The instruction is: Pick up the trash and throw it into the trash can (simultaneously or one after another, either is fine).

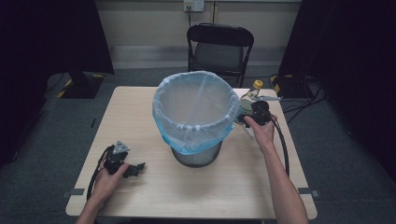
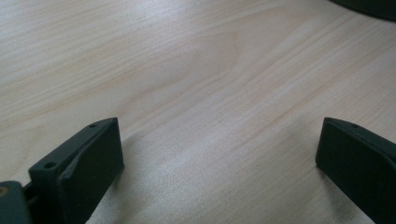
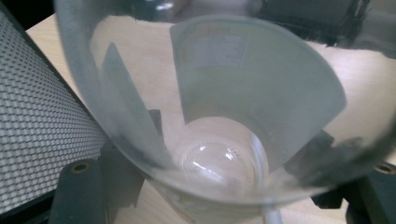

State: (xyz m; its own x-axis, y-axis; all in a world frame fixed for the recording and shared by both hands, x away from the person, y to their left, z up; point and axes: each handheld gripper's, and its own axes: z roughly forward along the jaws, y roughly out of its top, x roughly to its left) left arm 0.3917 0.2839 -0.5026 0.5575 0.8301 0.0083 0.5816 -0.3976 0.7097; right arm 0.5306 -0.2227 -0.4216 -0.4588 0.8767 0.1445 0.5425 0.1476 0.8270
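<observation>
Right claw (image 3: 224,186) is clamped on a clear plastic bottle (image 3: 219,116), just right of the lined bin (image 1: 196,116). Left claw (image 2: 219,163) sits released on the surface (image 2: 187,70), near the bin's front-left.

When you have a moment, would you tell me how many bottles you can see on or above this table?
1. A clear plastic bottle with a yellow cap, held in the right gripper beside the bin's rim. The lined bin's inside looks empty, though its bottom is partly hidden.

The clear bottle (image 3: 219,126) is blurred and cut off at the top edge in the right gripper view; its label print cannot be read. The bottle's lower part is hidden behind the bin (image 1: 196,116) in the high view.
</observation>
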